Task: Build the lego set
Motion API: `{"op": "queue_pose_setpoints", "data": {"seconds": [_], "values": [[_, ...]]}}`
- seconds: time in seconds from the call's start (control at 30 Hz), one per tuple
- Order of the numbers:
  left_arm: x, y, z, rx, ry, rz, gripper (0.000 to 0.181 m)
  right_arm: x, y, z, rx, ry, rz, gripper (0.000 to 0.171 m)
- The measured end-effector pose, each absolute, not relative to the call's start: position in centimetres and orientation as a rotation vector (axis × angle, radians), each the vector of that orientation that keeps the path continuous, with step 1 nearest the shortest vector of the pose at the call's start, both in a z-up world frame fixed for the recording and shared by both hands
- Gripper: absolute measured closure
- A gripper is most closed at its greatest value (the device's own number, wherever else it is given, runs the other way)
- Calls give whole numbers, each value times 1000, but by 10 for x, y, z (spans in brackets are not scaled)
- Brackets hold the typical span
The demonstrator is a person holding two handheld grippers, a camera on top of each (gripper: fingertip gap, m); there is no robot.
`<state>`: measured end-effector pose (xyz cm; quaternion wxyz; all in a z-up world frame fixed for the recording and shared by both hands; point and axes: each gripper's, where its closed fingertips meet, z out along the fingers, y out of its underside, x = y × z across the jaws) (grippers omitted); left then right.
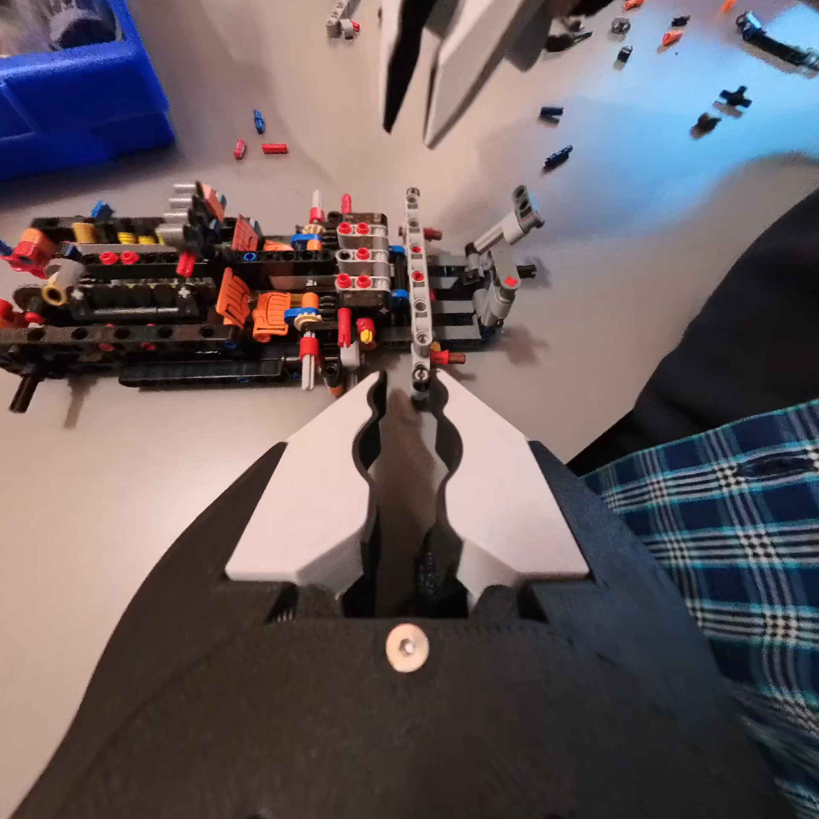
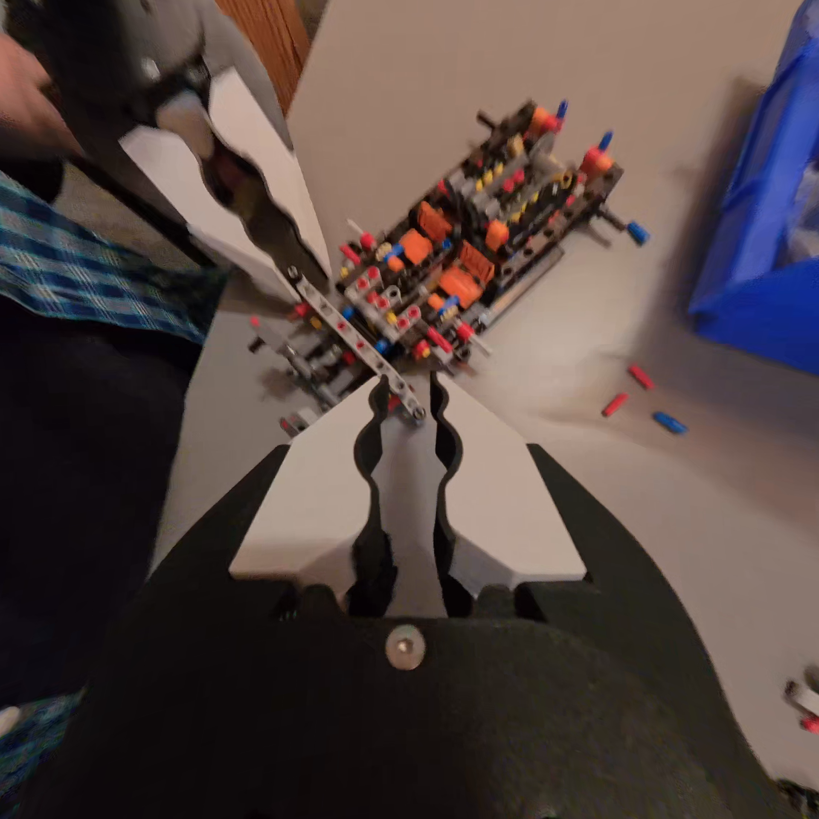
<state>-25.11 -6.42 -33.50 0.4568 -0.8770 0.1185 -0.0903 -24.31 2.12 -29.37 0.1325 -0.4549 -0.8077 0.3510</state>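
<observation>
The grey beam [image 1: 416, 283] is laid across the lego chassis [image 1: 212, 292] on the table [image 1: 133, 487]; its ends are flanked by both parted grippers, left [image 1: 410, 385] and right [image 2: 405, 390], neither seen clamped

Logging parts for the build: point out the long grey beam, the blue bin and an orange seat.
Grey beam [image 1: 416, 283]: left wrist view, on its mid-length.
Blue bin [image 1: 84, 111]: left wrist view, on its front wall.
Orange seat [image 1: 271, 315]: left wrist view, on its back.
</observation>
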Motion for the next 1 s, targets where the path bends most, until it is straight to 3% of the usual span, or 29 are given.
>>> {"op": "queue_pose_setpoints", "data": {"seconds": [0.03, 0.37, 0.7, 1.0], "values": [[-253, -65, -334, -2168, 291, -216, 162, -241, 25, -299, -1311, -2367, 998, 153], [-240, -38, -282, -2170, 411, -157, 166, -236, 20, -313, -1118, -2449, 1069, 148], [-225, 11, -318, -2359, 572, -53, 175, -238, 13, -325, -1017, -2488, 1138, 160], [-231, 16, -318, -2378, 585, 9, 181, -242, 12, -326, -984, -2487, 1190, 171]]}}
